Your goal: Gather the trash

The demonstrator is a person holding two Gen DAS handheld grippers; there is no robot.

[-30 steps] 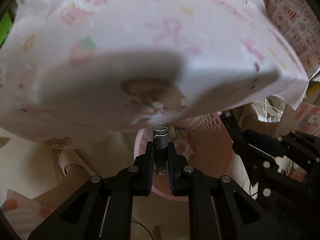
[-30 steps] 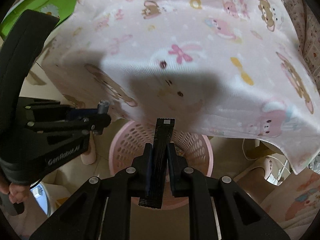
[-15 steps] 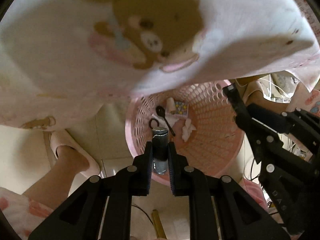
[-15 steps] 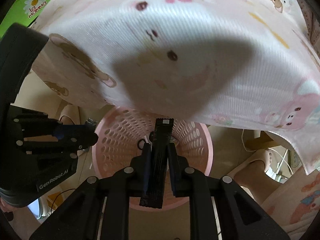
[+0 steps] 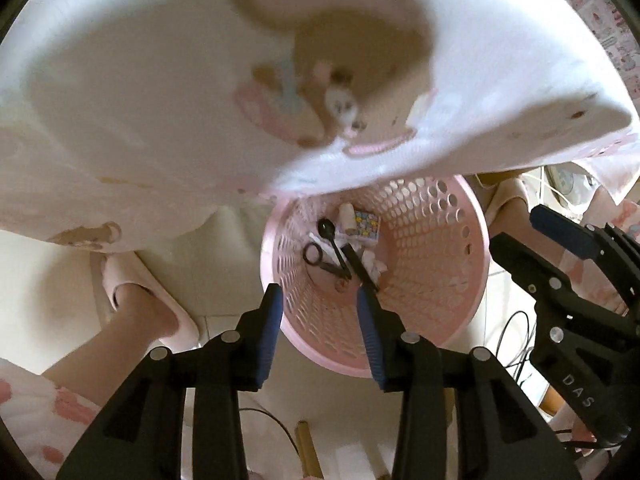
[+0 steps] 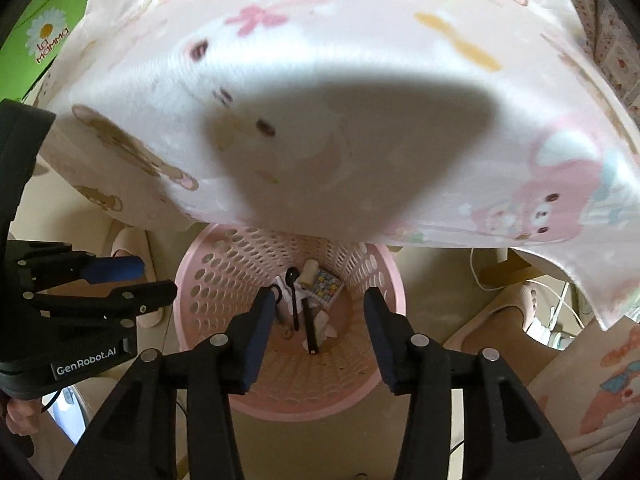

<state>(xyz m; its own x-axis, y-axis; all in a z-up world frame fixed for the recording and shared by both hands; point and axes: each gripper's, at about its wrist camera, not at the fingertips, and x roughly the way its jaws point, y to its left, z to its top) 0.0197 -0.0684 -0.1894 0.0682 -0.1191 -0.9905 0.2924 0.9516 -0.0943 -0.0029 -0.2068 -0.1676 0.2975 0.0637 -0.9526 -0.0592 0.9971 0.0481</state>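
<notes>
Right wrist view shows both the right gripper (image 6: 320, 300) and left gripper (image 5: 318, 300) spread wide and empty above the pink basket (image 6: 384, 384) — trash (image 6: 308, 312) lies at its bottom — so next, likely, fetch more.

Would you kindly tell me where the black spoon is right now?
The black spoon lies at the bottom of the pink basket, beside the scissors, below both open grippers.

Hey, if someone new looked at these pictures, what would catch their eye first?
A pink cartoon-print cloth fills the top of both views. Below it stands a pink perforated plastic basket holding a black plastic spoon and other scraps, with the left gripper and right gripper open above it.
</notes>
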